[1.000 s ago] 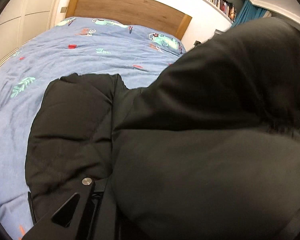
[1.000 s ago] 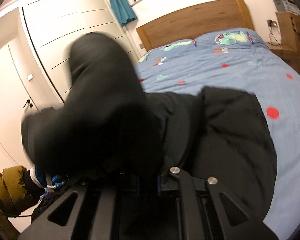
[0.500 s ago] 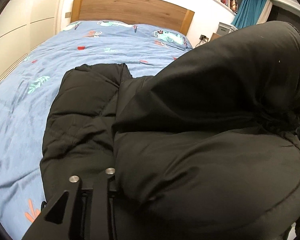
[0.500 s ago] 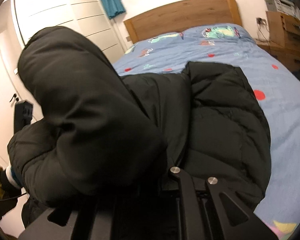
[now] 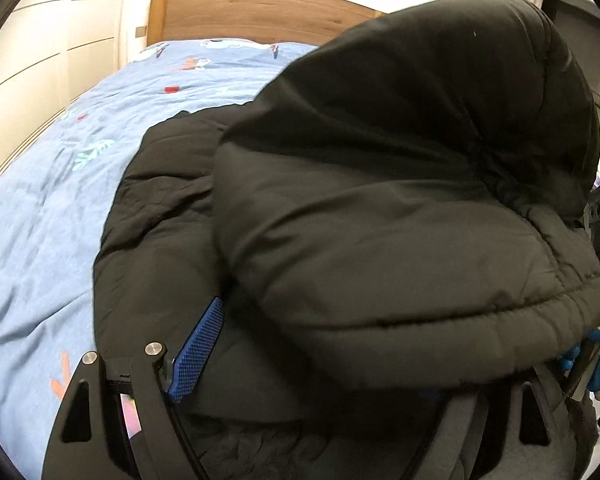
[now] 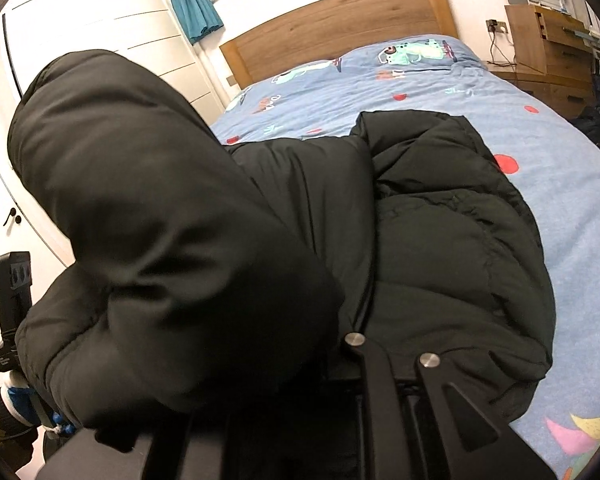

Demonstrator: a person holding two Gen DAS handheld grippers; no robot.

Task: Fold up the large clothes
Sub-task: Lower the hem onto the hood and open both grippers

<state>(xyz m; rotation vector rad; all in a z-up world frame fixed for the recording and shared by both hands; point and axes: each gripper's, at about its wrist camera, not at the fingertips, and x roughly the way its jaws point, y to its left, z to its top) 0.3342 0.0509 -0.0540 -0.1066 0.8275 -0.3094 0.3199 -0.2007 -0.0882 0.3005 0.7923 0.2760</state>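
Black, quilted and thickly padded, the puffer jacket (image 5: 380, 216) is lying on the blue patterned duvet (image 5: 40, 208) of a wooden-headboard bed (image 6: 340, 28), its lower body spread flat toward the upper middle of both views. A bulky fold of it, seemingly the hood end or a sleeve, is rising as a hump over the flat part, filling the right of the left wrist view and the left of the right wrist view (image 6: 160, 220). Judging by that shape, the fold is being laid over the body of the jacket to shorten it.

At the bottom left of the left wrist view the left gripper (image 5: 300, 392) is standing wide; its jaws have just been opening. One blue textured pad (image 5: 198, 354) is showing bare, with the folded padding lying between the fingers and over the far one, no longer pinched.

At the bottom of the right wrist view the right gripper (image 6: 312, 364) is nearly closed, one finger's side visible, the rest buried beneath the hump; it appears to be gripping jacket fabric, though the pads themselves are hidden.

White wardrobe doors (image 6: 100, 20) are standing at the upper left of that view.
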